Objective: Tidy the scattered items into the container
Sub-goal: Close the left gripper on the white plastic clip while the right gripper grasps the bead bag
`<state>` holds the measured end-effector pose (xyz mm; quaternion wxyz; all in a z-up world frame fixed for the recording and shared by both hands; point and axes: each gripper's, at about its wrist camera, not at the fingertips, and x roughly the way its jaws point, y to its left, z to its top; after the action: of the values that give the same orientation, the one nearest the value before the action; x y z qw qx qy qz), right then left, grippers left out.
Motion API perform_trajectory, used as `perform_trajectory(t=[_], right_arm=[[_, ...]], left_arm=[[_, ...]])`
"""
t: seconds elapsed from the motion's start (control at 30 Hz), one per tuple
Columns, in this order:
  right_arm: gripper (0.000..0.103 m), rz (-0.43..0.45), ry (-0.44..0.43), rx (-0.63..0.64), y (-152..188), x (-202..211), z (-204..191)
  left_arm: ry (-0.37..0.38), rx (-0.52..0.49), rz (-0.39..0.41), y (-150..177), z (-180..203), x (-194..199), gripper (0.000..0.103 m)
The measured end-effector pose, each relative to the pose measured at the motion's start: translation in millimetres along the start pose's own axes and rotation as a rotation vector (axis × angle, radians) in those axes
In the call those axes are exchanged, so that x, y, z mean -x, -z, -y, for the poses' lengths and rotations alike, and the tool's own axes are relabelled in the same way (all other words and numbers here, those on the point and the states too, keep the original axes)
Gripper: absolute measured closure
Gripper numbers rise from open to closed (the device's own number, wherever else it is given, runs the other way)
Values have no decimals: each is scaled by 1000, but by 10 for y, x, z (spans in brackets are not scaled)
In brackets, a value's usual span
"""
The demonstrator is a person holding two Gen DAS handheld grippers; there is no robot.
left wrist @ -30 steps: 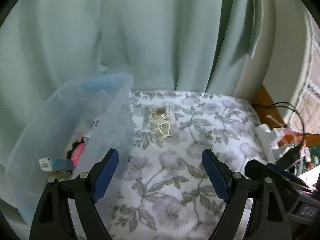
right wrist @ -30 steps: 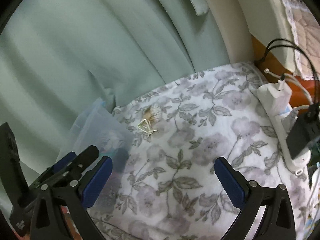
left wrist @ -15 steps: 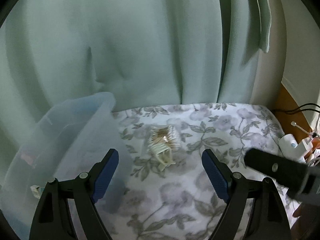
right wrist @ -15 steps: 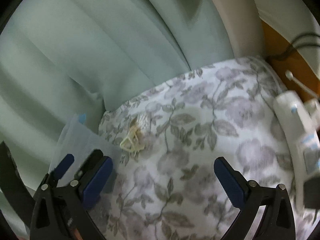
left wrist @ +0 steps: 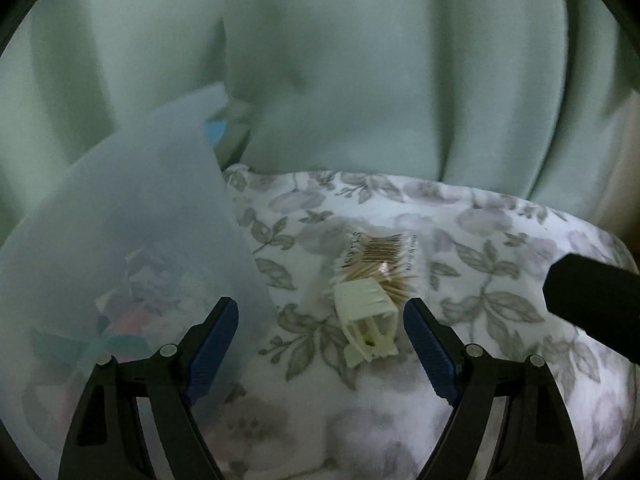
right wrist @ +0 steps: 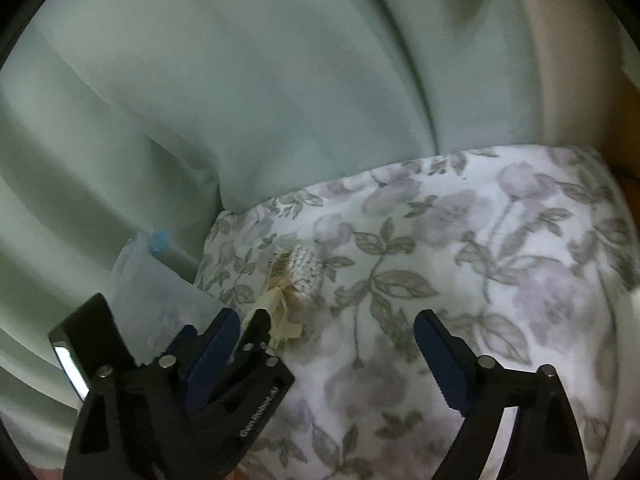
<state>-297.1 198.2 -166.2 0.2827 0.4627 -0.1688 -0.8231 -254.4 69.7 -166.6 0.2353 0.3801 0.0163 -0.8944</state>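
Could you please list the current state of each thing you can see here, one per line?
Translucent plastic storage container: open, holding mixed colourful items.
Cream plastic claw hair clip: lying loose on the floral cloth, ungripped.
Clear pack of cotton swabs: lying flat, touching the clip.
Left gripper: open, empty, clip just ahead.
Right gripper: jaws closing, nothing between them.

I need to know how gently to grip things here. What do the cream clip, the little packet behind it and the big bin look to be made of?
Clip: seemingly hard moulded plastic, matte cream, with ribbed, hollow walls.
Packet: thin clear glossy film, probably plastic, over thin tan sticks that look wooden.
Bin: frosted translucent plastic; colourful contents show blurrily through its wall.
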Motion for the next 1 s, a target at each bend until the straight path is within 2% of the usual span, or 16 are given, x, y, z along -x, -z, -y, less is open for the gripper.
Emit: perform_trajectory(t=[0.3, 0.4, 0.6, 0.77, 0.87, 0.93, 1.0], right_arm=[[20, -81, -95, -32, -230, -555, 55], [22, -118, -130, -30, -292, -759, 56], [28, -194, -152, -19, -312, -1155, 8], [31, -217, -166, -34, -296, -1346, -15], [45, -222, -165, -35, -295, -1407, -43], [58, -230, -155, -36, -281, -1450, -59], [63, -230, -152, -44, -276, -1460, -68]], left_arm=[[30, 77, -53, 16, -26, -293, 42], [44, 102, -78, 25, -82, -388, 57], [61, 115, -79, 32, -124, -456, 65], [78, 115, -75, 34, -125, -484, 67], [82, 114, -74, 30, -133, -497, 67], [84, 112, -74, 29, -133, -497, 67], [89, 110, -72, 29, -138, -497, 67]])
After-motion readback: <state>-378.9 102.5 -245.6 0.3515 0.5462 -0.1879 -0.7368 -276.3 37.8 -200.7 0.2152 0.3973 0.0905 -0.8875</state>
